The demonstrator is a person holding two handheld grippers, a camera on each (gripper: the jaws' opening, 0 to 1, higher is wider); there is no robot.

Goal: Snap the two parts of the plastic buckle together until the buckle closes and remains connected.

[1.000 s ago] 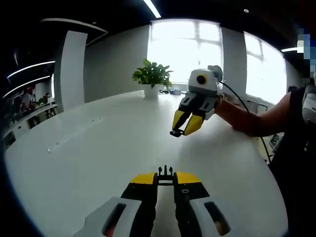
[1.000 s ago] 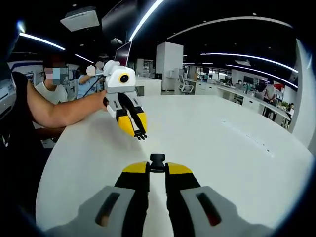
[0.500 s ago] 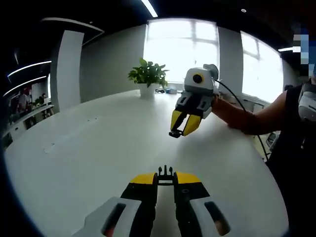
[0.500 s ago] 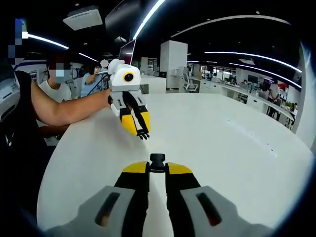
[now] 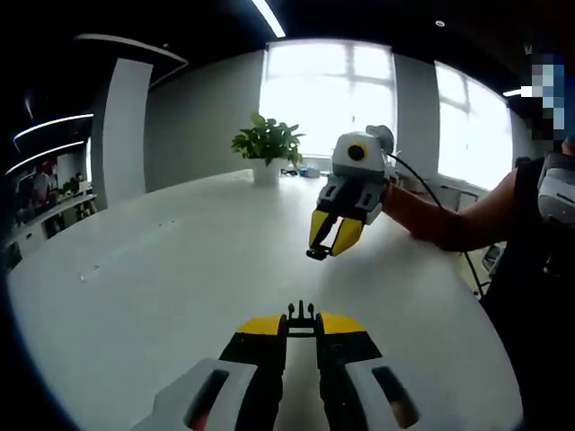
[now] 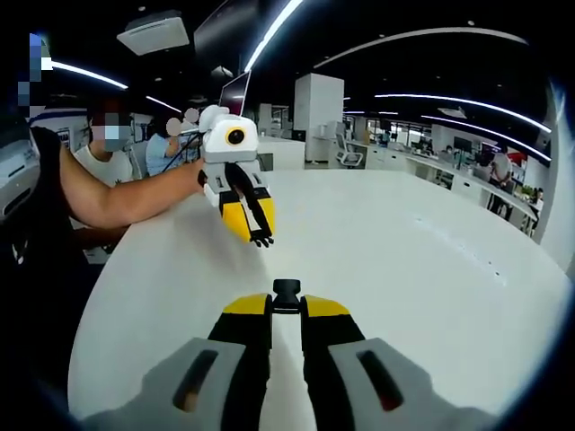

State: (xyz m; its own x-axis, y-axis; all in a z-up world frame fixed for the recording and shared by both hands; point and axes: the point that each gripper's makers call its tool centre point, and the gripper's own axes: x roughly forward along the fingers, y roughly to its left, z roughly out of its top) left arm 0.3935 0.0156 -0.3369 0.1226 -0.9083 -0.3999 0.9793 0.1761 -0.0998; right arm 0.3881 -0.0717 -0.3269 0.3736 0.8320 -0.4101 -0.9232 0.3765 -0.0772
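A: Fingers first. Left gripper (image 5: 301, 325)?

B: Yellow jaws clamped tight on the pronged buckle half (image 5: 301, 313), black, prongs poking out past the tips. Same gripper seen from the right gripper view, held up in the air, piece at its tips.

A: Right gripper (image 6: 287, 305)?

B: Jaws pinched on the socket buckle half (image 6: 287, 289), small black block between the yellow tips. In the left gripper view that gripper hangs up and to the right, jaws angled down, black piece at the tips.

A: The two halves touching?

B: No. Apart, both off the surface, each gripper's tips pointing toward the other.

A: What's below?

B: Big white table (image 5: 171, 269), rounded edge. A forearm (image 5: 449, 220) runs from the right gripper off to the right edge in the left gripper view, a black cable looping by it.

A: Background?

B: Potted plant (image 5: 267, 148) at the far end of the table in front of bright windows (image 5: 328, 85). In the right gripper view: a seated person in a white shirt (image 6: 94, 166) behind the arm, open office, ceiling light strips (image 6: 269, 31), white pillar (image 6: 310, 108).
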